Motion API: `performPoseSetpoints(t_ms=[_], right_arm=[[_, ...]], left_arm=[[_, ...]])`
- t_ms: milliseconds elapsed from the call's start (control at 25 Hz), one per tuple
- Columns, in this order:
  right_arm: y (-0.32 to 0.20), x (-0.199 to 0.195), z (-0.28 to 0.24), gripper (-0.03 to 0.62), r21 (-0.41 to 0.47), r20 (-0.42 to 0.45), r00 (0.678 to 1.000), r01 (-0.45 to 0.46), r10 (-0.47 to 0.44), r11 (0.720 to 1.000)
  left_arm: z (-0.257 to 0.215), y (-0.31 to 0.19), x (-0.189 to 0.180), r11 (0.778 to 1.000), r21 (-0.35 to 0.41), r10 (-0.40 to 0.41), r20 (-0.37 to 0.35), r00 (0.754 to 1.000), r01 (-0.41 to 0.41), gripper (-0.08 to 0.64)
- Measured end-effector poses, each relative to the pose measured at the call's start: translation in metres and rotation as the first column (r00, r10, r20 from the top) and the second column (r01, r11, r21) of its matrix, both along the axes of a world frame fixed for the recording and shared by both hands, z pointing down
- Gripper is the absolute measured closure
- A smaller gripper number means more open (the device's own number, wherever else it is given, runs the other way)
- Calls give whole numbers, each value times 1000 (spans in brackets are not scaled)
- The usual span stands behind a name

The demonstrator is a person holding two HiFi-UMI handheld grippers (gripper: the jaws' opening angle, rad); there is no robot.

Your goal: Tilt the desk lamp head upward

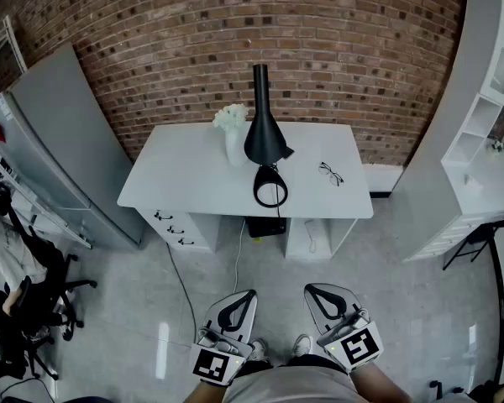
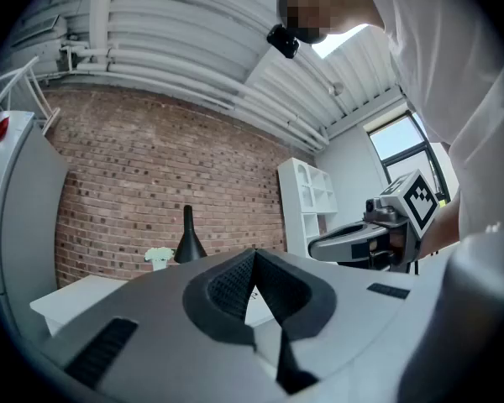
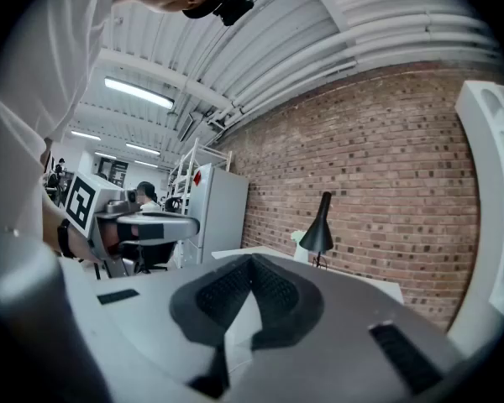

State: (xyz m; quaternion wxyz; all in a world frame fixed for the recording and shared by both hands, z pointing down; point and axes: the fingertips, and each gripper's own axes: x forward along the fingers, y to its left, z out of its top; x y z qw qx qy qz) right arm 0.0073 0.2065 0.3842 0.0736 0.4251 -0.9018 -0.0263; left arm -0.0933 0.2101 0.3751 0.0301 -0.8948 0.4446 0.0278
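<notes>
A black desk lamp (image 1: pixel 263 131) stands on the white desk (image 1: pixel 176 179), its cone head facing down over its ring base (image 1: pixel 269 185). The lamp shows small and far in the left gripper view (image 2: pixel 187 240) and the right gripper view (image 3: pixel 319 226). My left gripper (image 1: pixel 249 293) and right gripper (image 1: pixel 310 289) are held low near the person's body, well short of the desk, over the floor. Both are shut with nothing between the jaws, as the left gripper view (image 2: pixel 254 253) and right gripper view (image 3: pixel 252 259) also show.
A white vase of flowers (image 1: pixel 232 133) stands just left of the lamp, and a pair of glasses (image 1: pixel 331 173) lies to its right. A grey cabinet (image 1: pixel 59 141) stands left of the desk, white shelving (image 1: pixel 487 133) to the right. A cable (image 1: pixel 185 288) runs across the floor.
</notes>
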Motion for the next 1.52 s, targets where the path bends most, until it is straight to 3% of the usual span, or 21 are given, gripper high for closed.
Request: performPoseSetpoints(t_ms=[560,840,1200,1520], right_arm=[[-11,14,1,577,-3,30,999,26,-26,1000],[-19,39,-1,577,10,42,998,56,-57,998],[-32,79,10,577,-3,62,994,87,-87,996],[-73,75,12,577,7,72,990,118,-119,993]], left_arm=[[0,-9,15,1000,2,-26,7,1000,26,557],[0,-20,38,998,-5,-55,3,998,55,557],[6,-50,54,991,-9,-135,41,990,135,557],[4,-91,66,992,15,-123,51,991,123,557]])
